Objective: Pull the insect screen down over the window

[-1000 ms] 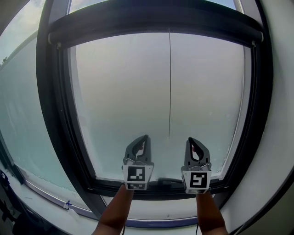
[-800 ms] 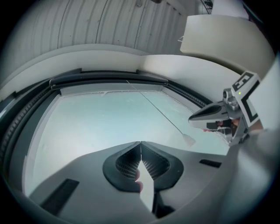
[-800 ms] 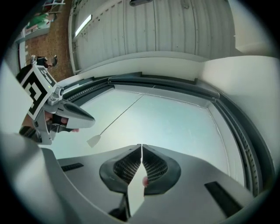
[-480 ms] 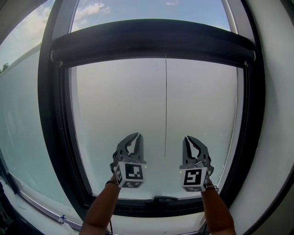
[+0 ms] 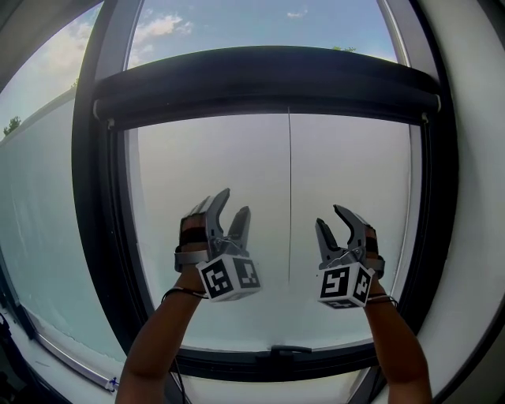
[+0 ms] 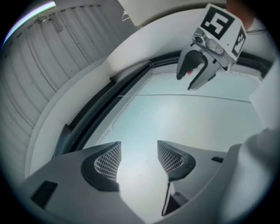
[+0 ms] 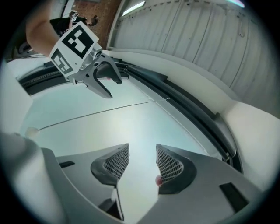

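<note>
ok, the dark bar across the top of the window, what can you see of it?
The dark bar is a long rounded housing that looks matte black. It lies level, spanning the frame side to side, with a small cap at each end. Sky shows above it, pale haze below. A thin cord hangs from its middle. The left gripper and right gripper are below, clear of it, jaws opening, empty.

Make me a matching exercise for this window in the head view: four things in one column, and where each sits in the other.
Things:
1. dark bar
2. thin cord
3. handle
4. blue sky

Places:
A. at the very bottom, in the middle
B. highest of all, above the bar
C. hanging straight down the middle
D. running from side to side near the top

Pairs: 1-D, 2-C, 3-A, 4-B
</note>
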Tool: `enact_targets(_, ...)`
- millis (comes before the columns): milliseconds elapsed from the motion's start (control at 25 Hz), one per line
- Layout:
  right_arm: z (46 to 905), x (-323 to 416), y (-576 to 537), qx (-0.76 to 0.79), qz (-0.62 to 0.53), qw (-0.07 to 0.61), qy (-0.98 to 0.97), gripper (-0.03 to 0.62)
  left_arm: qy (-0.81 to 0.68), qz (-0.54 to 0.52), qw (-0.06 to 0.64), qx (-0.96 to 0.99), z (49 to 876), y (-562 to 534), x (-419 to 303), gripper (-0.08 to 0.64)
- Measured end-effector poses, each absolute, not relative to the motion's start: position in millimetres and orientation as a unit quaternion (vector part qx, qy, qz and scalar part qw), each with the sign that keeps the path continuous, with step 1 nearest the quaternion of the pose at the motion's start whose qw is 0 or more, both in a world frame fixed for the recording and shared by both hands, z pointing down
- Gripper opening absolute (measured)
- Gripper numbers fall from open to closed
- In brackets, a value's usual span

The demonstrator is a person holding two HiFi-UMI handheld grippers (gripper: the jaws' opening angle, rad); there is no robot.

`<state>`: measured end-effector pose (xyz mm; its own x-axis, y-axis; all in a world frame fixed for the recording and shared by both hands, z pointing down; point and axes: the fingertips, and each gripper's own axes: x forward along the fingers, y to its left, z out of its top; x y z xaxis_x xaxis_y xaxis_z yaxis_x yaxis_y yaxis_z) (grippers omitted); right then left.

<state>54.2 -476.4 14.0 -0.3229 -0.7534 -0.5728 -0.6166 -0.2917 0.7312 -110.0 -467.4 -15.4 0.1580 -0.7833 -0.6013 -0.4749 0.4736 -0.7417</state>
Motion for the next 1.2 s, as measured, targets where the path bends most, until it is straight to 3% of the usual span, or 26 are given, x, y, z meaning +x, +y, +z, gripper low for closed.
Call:
enact_targets(320, -52, 70, -474, 0.587, -0.629, 0.138, -0.490, 0.225, 0.655, -0.205, 0.602, -0.407, -74, -463, -145, 0.291)
enact_targets(760, -131, 119, -482, 0.620, -0.657, 0.211, -0.374, 0.238, 0.666, -0.222, 0.618, -0.355, -145, -455, -175, 0.291)
enact_targets(1200, -186, 150, -491, 0.644, -0.638, 0.247, -0.344, 0.238, 0.687, -0.290, 0.587, -0.317, -173, -468, -213, 0.291)
